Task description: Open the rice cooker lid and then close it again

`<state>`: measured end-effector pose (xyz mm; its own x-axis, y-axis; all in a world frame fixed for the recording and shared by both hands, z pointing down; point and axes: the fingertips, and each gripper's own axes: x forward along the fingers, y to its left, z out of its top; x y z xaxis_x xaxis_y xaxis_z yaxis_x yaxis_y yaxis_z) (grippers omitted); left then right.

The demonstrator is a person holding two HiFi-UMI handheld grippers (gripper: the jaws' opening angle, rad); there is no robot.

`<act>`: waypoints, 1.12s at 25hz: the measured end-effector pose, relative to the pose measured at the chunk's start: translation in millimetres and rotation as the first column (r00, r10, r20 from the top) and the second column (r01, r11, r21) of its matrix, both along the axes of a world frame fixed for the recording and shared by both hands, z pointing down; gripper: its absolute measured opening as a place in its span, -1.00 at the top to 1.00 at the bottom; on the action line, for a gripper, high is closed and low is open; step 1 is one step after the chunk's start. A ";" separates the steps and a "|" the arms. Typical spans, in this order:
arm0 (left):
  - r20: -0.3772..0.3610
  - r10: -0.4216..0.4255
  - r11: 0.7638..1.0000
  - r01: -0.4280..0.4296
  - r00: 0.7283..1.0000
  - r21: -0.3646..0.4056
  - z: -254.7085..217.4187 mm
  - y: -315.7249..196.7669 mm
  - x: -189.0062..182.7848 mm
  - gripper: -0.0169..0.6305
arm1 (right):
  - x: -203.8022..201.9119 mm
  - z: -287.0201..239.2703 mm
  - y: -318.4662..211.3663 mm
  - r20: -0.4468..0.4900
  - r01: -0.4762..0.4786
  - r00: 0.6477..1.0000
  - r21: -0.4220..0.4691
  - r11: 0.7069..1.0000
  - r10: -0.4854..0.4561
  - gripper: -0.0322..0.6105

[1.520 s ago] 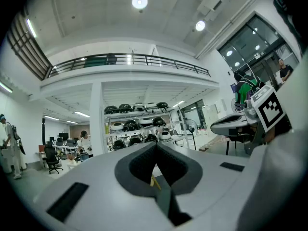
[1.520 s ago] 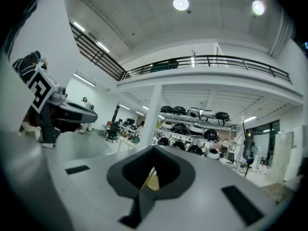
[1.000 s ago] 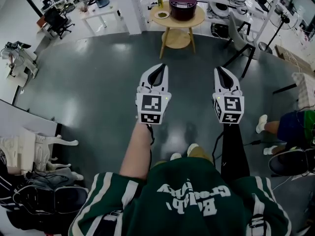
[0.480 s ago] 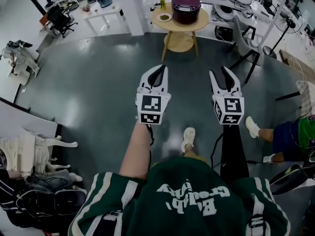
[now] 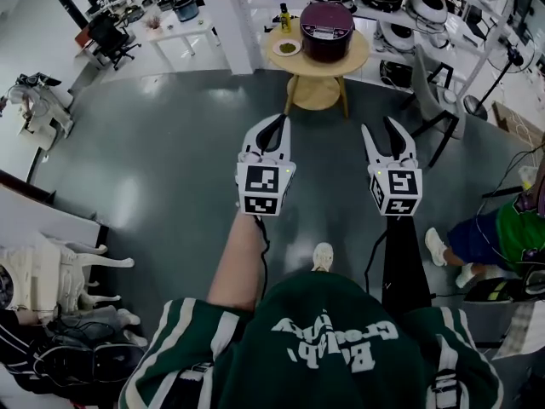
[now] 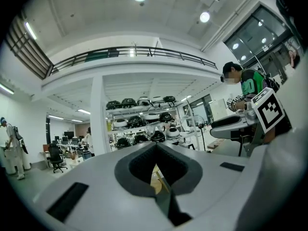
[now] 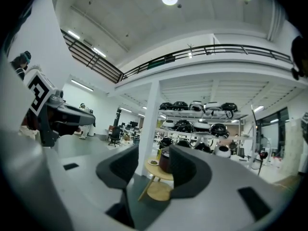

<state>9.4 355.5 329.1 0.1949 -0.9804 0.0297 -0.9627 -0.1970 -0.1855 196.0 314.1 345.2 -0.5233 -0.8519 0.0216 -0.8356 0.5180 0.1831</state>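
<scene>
One upright rice cooker (image 5: 327,31) ahead; left claw (image 5: 283,118) pinched together, right claw (image 5: 382,126) just opened, empty.

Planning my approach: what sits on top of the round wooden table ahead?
A dark rice cooker with its lid shut, a small dish and a bottle stand on the round table. The cooker covers the tabletop beneath it, and its inside cannot be seen.

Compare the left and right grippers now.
The left gripper has its jaws shut together; the right gripper has them apart, having just been opening. Between the left gripper's jaws only a slit shows; the right gripper's frame the distant rice cooker. Both are empty and point level.
</scene>
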 end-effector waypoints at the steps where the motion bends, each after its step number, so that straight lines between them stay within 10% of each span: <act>1: 0.004 -0.001 1.000 0.001 1.000 -0.001 -0.7 -10.4 2.4 0.95 | 0.9 -1.0 -10.7 0.001 0.006 1.000 0.001 1.000 -0.006 0.26; 28: 0.011 -0.054 0.998 0.054 0.998 0.023 -4.8 -169.1 -1.2 0.79 | -14.7 -7.3 -182.1 0.037 0.093 0.995 0.025 0.995 -0.094 0.19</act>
<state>8.2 186.4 324.3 0.1414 -0.9899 0.0091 -0.9695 -0.1403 -0.2009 181.3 132.0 337.9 -0.6008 -0.7992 -0.0194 -0.7903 0.5901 0.1649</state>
